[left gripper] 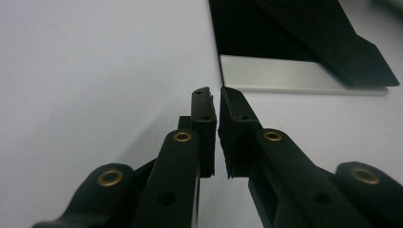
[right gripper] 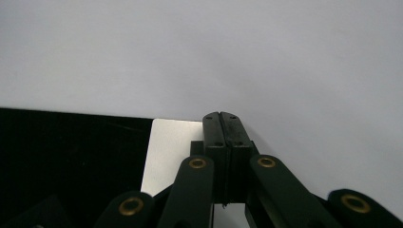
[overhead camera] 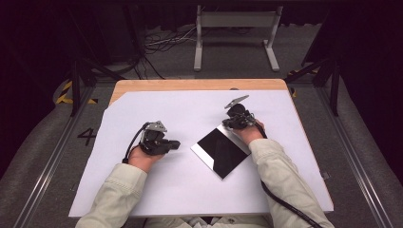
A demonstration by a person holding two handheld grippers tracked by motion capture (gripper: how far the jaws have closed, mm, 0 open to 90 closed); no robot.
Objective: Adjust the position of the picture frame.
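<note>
Covering wooden table (overhead camera: 142, 85), white sheet (overhead camera: 157, 190); grey floor (overhead camera: 38, 142); left tool (left gripper: 216, 97) narrow, right tool (right gripper: 222, 118) closed, both empty.

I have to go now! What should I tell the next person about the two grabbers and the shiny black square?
Left gripper: on the white sheet left of the black square, jaws nearly closed with a thin gap, holding nothing.
Right gripper: shut, empty, tips over the square's far corner; whether they touch it is unclear.
Black square: lies flat mid-sheet, turned like a diamond, with a pale strip along one edge.
Done: nothing visibly gripped or lifted.
Left: probably get a hold on the square; it lies flat, so an edge may need working up first.
</note>
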